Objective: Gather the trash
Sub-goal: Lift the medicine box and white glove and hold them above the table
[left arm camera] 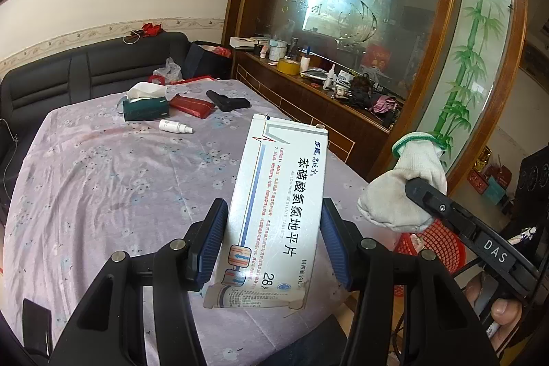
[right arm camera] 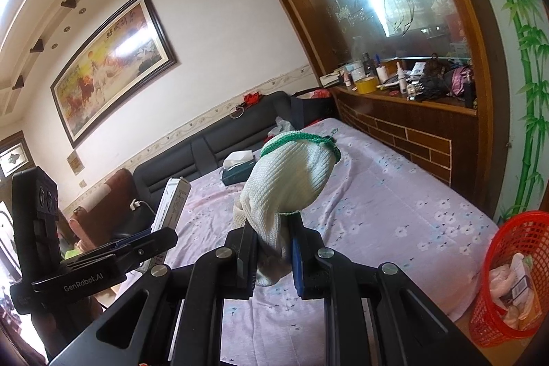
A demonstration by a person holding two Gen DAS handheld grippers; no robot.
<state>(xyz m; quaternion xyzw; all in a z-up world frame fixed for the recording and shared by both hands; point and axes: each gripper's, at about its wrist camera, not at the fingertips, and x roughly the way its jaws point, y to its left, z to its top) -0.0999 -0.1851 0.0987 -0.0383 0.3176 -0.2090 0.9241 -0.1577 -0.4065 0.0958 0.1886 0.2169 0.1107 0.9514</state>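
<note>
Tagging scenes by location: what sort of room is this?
Probably a home living or dining room: a cloth-covered table, a dark sofa along the wall, a framed painting, and a cluttered wooden sideboard.

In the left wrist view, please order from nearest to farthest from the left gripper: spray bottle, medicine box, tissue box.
1. Medicine box: held between the left gripper jaws.
2. Spray bottle: mid-table, lying down.
3. Tissue box: far end, left.

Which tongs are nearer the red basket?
Right. The right tongs, holding the glove, are beside the basket; the left tongs, holding the box, are farther off.
</note>
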